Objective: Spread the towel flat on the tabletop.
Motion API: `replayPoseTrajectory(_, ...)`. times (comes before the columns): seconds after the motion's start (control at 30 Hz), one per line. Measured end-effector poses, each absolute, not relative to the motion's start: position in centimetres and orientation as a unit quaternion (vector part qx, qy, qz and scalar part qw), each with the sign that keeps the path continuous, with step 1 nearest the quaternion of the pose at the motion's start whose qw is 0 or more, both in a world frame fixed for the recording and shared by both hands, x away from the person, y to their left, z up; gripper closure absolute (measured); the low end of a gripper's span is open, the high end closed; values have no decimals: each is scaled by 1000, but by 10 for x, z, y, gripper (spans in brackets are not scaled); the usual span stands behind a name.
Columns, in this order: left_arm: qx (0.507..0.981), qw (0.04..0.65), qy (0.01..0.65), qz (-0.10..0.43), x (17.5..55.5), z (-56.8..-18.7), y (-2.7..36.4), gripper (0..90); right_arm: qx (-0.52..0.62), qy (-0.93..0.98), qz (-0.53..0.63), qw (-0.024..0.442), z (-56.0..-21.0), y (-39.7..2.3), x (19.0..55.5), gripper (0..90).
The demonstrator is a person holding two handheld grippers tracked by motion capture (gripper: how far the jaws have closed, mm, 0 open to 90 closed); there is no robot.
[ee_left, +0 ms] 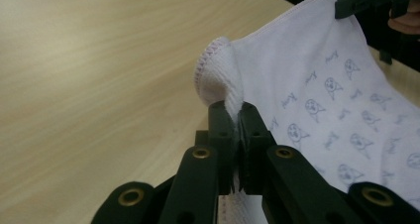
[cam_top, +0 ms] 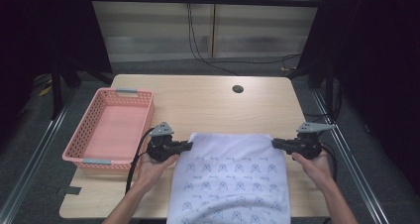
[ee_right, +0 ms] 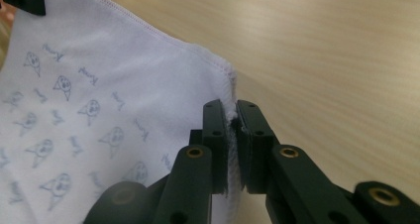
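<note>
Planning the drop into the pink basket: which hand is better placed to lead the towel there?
Probably the left tongs: shut on the towel corner beside the basket; the right tongs hold the far corner.

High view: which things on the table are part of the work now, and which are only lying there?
In the work:
- white towel, held at its two far corners
- left gripper, shut on the left corner
- right gripper, shut on the right corner

Only lying there:
- pink basket, at the table's left, apart from the towel
- round hole in the table top
</note>
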State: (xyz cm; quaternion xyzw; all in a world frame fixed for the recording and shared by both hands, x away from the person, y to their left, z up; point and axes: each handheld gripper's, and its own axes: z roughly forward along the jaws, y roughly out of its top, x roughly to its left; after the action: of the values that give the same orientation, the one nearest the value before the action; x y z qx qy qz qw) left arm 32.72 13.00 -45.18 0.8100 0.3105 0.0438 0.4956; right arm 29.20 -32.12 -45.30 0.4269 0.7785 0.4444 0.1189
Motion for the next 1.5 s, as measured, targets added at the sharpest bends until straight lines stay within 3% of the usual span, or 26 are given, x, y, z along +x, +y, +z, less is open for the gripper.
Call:
replayPoseTrajectory(0.4, 795, 521, 303, 72, 341, -403, 153, 868, 421, 749, 487, 156, -414, -321, 308, 843)
replayPoseTrajectory(1.13, 774, 537, 321, 100, 373, -378, 158, 868, 423, 731, 498, 195, -365, -313, 359, 844)
replayPoseTrajectory(1.5, 773, 530, 333, 101, 390, -376, 161, 868, 424, 733, 492, 200, -359, -308, 369, 845)
